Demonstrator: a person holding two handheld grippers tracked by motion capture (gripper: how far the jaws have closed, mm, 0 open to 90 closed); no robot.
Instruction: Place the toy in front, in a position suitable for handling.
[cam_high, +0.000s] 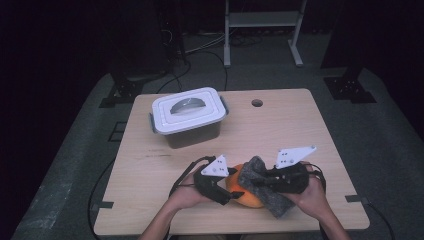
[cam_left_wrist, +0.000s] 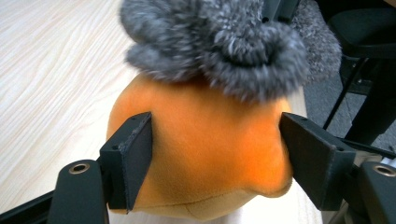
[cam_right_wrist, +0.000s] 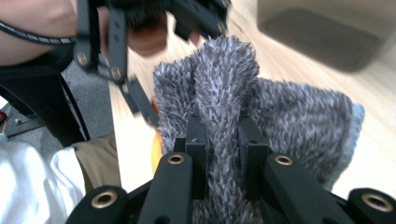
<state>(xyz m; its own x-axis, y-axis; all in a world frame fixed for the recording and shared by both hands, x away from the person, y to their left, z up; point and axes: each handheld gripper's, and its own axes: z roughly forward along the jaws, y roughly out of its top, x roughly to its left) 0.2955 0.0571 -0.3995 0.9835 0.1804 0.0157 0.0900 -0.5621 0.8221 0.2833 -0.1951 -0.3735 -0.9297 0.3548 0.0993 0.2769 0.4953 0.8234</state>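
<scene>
An orange plush ball (cam_high: 248, 198) rests near the table's front edge, between the person's two hands. My left gripper (cam_high: 229, 194) comes at it from the left. In the left gripper view my left gripper (cam_left_wrist: 215, 154) is shut on the orange plush ball (cam_left_wrist: 210, 140), a pad pressing into each side. A grey fuzzy cloth (cam_high: 266, 194) lies draped over the ball's top and right side. My right gripper (cam_right_wrist: 223, 154) is shut on a bunched fold of the grey cloth (cam_right_wrist: 280, 116). The cloth's rolled edge (cam_left_wrist: 219, 42) sits on top of the ball.
A white-lidded plastic box (cam_high: 188, 112) with a grey handle stands at the back left of the wooden table (cam_high: 290, 135). A small round hole (cam_high: 257, 103) is in the tabletop near the far edge. Dark floor and a metal frame lie beyond.
</scene>
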